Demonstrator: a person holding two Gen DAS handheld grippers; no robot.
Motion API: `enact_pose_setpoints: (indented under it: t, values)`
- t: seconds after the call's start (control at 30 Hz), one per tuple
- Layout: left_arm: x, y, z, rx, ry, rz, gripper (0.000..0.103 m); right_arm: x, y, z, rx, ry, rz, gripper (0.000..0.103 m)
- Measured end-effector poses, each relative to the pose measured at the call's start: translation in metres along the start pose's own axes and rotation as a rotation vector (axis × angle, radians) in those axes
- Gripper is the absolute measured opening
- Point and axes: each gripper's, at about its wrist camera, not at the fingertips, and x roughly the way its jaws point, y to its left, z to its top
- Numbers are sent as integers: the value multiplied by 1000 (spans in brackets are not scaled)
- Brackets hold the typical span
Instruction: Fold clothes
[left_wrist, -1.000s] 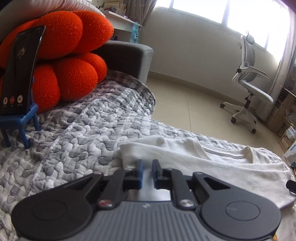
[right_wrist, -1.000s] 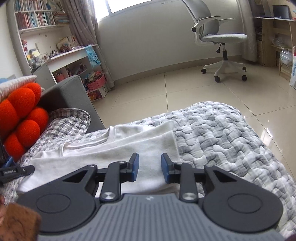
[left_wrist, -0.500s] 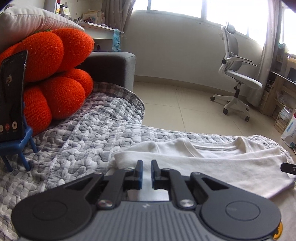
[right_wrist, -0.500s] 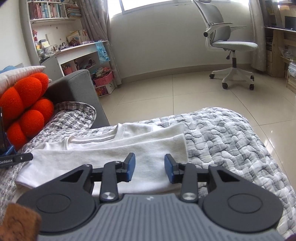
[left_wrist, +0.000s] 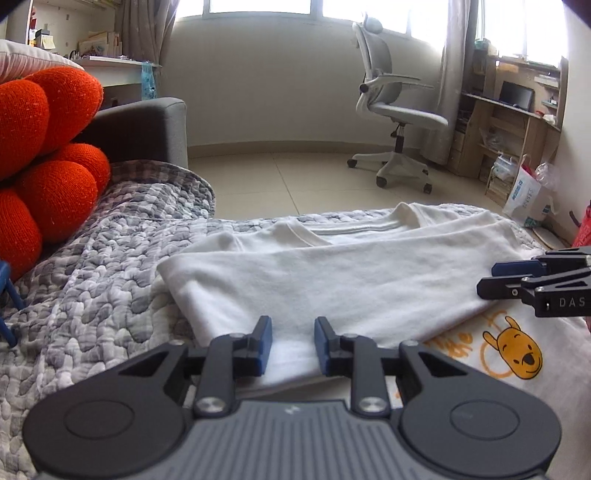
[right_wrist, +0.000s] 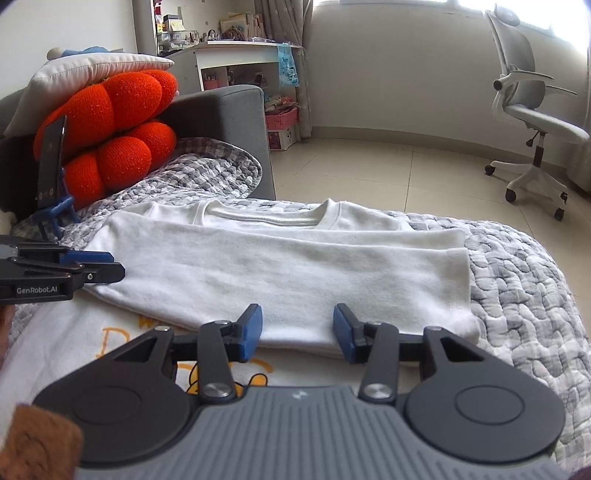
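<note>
we see a white t-shirt (right_wrist: 280, 266), folded over on itself, lying on a grey quilt (right_wrist: 524, 295). our left gripper (left_wrist: 291, 345) and right gripper (right_wrist: 297, 330) hover at its near edge, jaws opening, nothing pinched between them. an orange cushion (right_wrist: 122, 129) sits behind.

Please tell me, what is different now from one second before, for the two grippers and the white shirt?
Both grippers let go: the left gripper and right gripper are opening, nothing between the fingers, and both drew back, so a yellow bear print now shows. The folded white T-shirt stayed flat on the grey quilted blanket.
</note>
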Motion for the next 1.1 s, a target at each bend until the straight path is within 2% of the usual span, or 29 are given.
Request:
enact_pose_setpoints:
  t: [0.07,0.23,0.5,0.97,1.03,1.1]
  values:
    - [-2,2,-4,-1,-25,-10,27,0,-1,-2,-5,-11,6,48]
    - [-2,0,-2,0,-27,-11,28,0,6,-5,-53,-23,-10,49]
    - [-1,2,-2,-5,-27,-20,30,-5,0,-6,-60,-14,23,50]
    - [-2,2,-2,-6,-21,-37,34,-8,6,-9,-104,-10,2,57]
    - [-3,1,0,-1,-8,-42,36,-10,7,-9,-130,2,-4,59]
    - [-7,-2,2,18,15,-56,47,-14,6,-8,-145,15,-11,59]
